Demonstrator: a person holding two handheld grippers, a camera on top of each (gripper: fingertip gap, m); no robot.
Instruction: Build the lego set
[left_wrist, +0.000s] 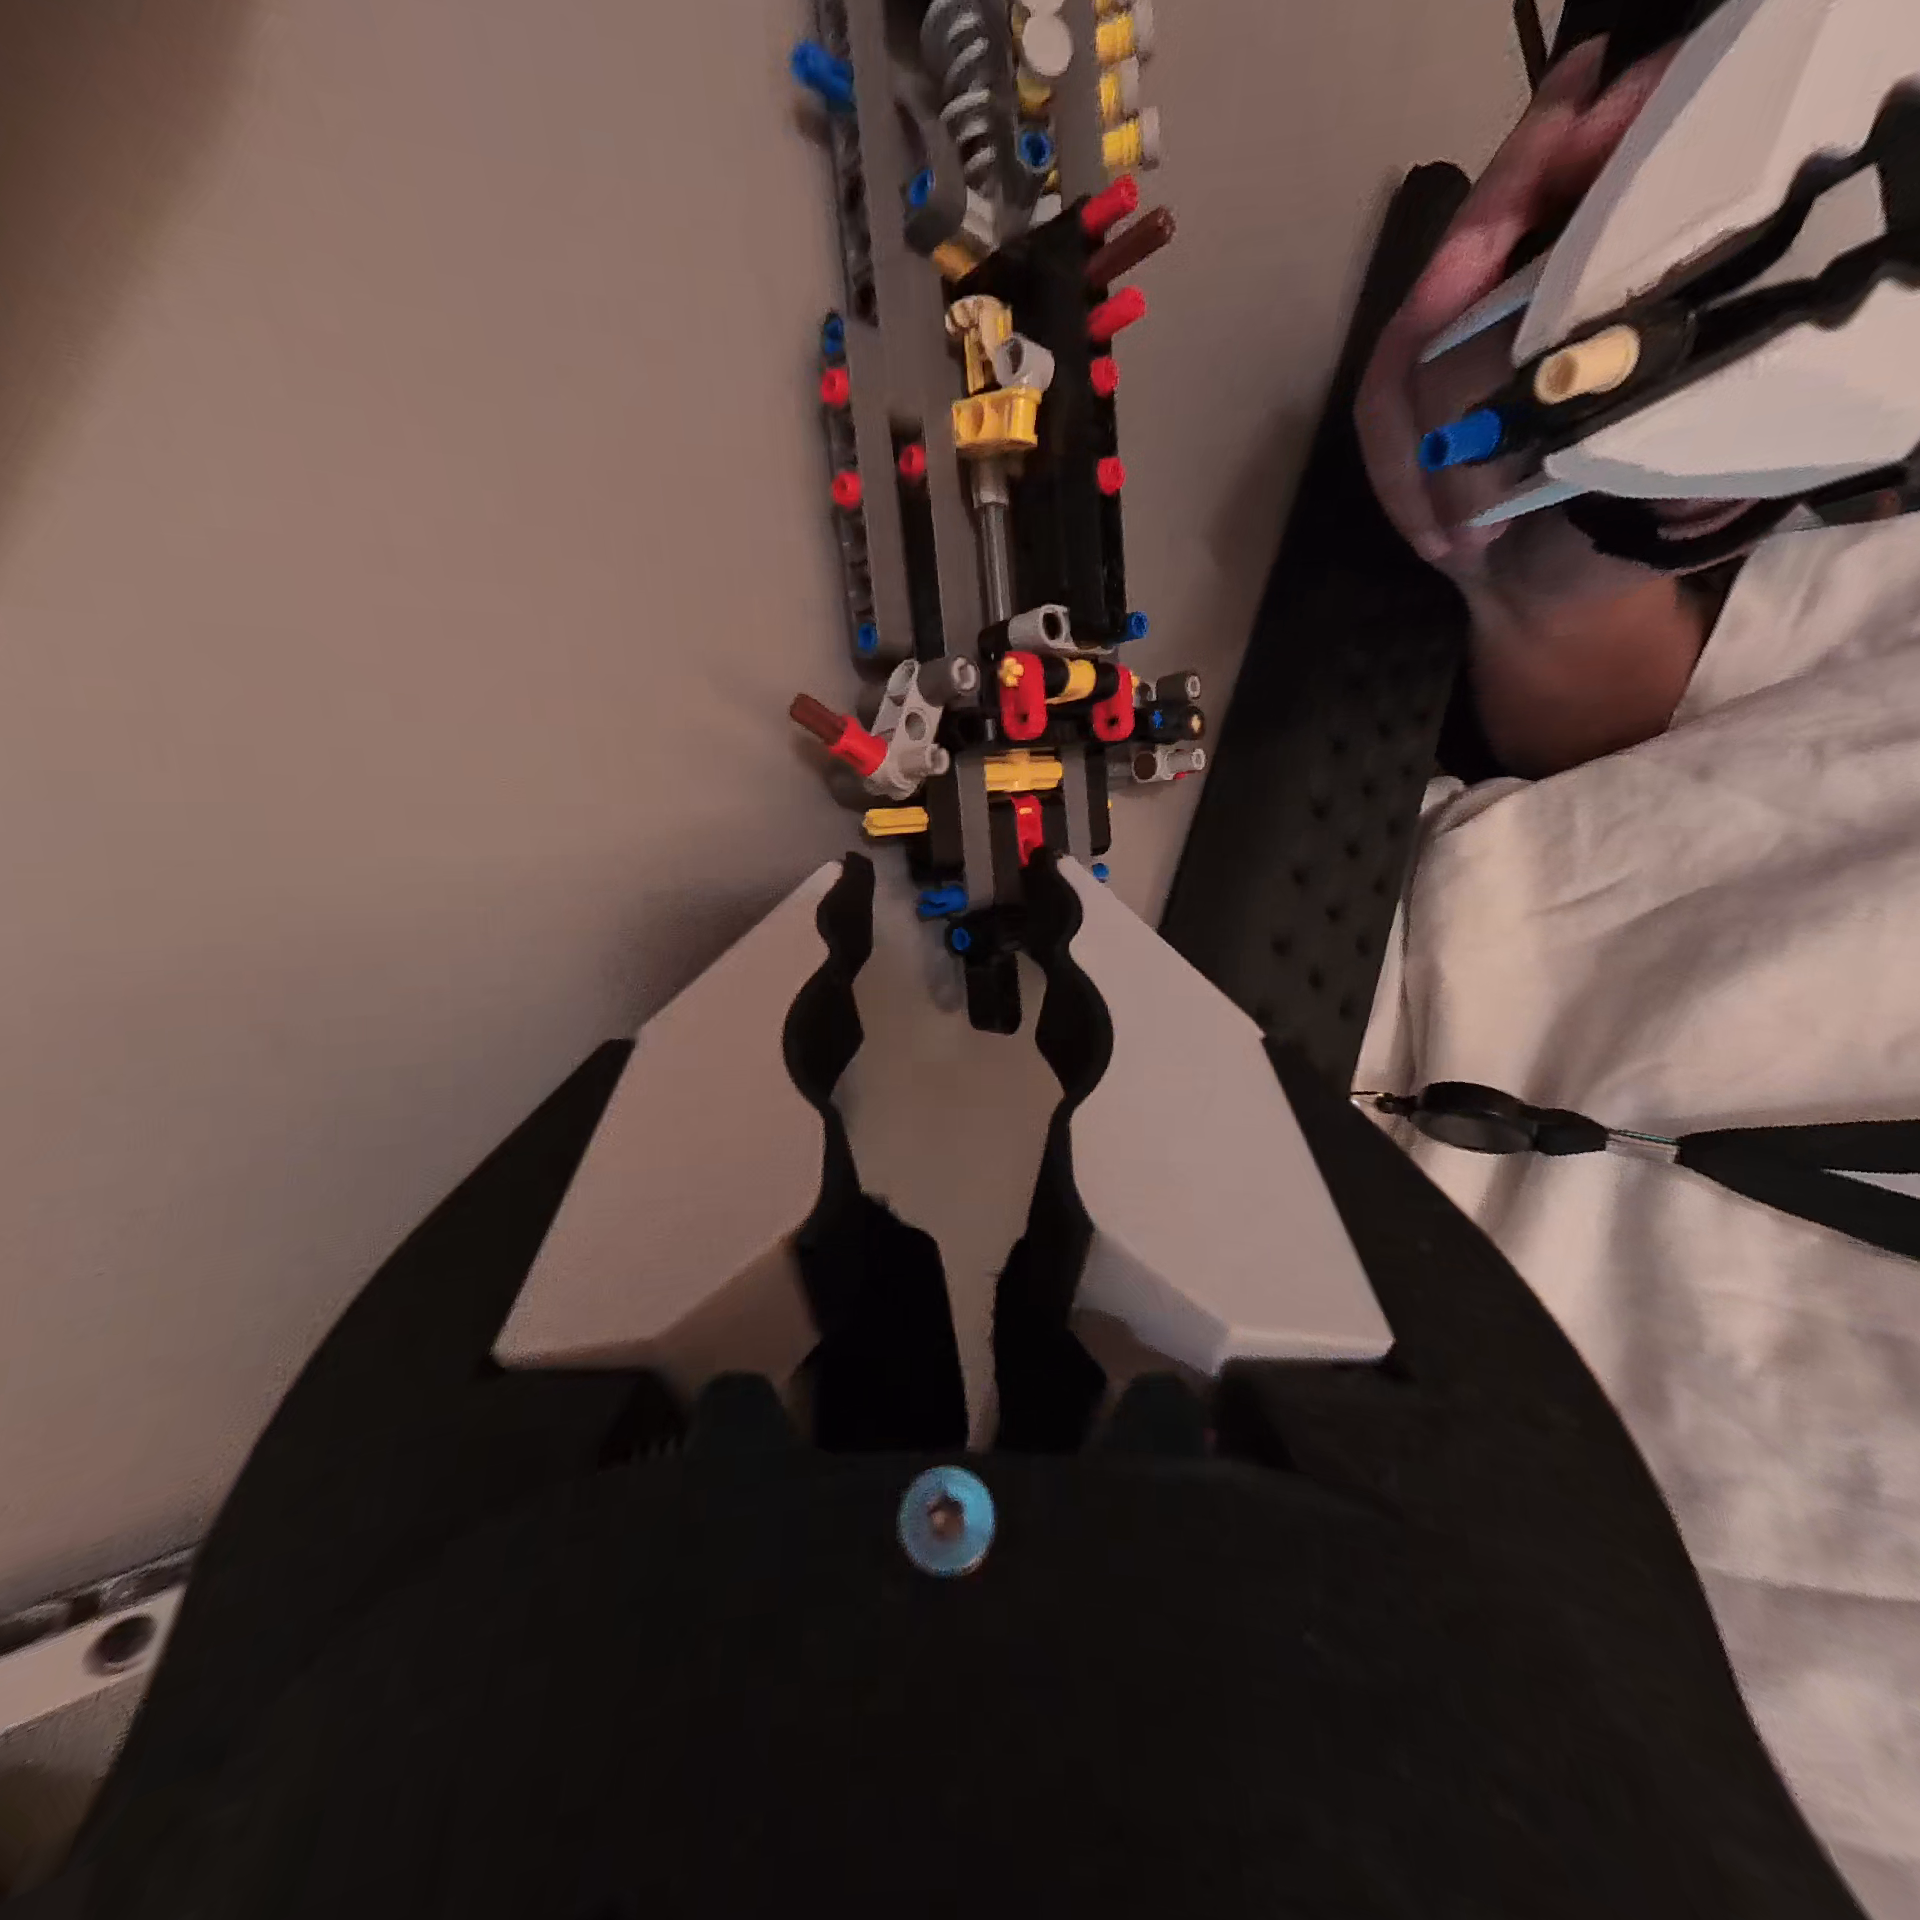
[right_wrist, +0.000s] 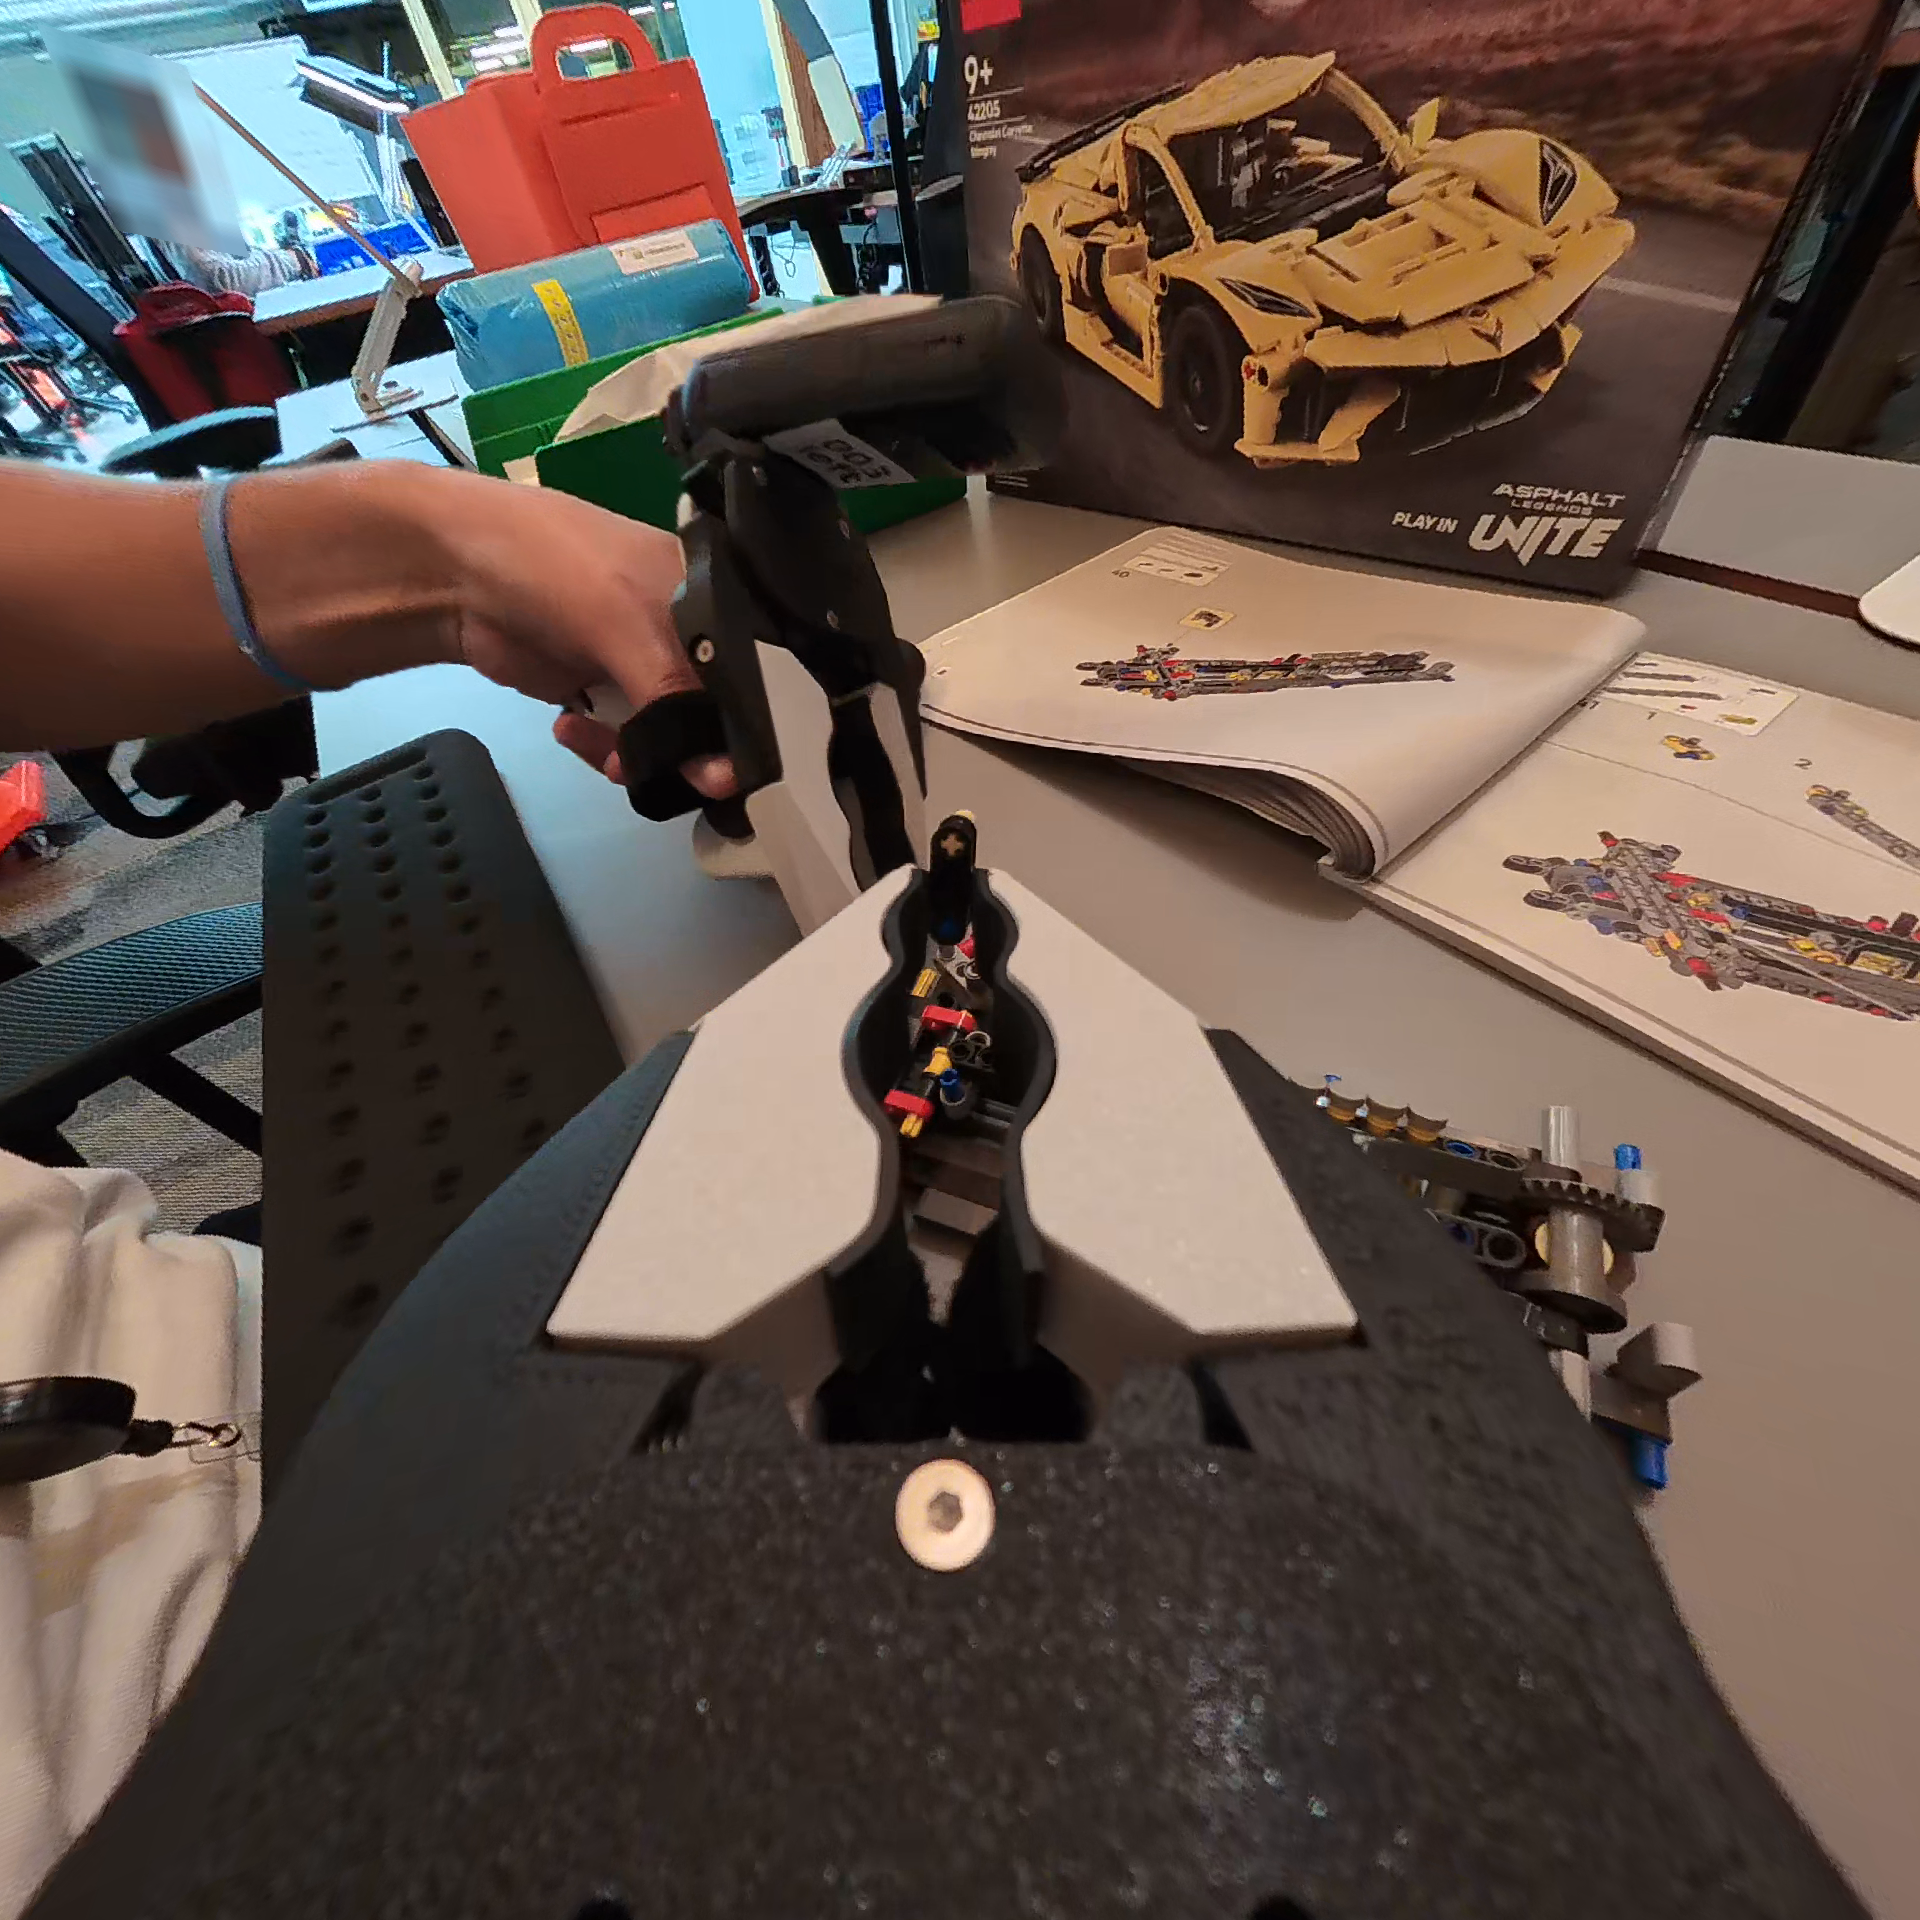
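The left gripper fills the near foreground of the left wrist view, its jaws parted around the black near end of the long lego chassis, which lies on the grey table; only the right finger looks to touch it, so whether it truly clamps I cannot tell. At upper right the right gripper is closed on a small black piece with a blue pin and a tan pin. In the right wrist view, the right gripper pinches that black piece above the chassis. The left gripper stands just beyond. The instruction booklet lies open, with the set's box behind it and a smaller grey sub-assembly to the right.
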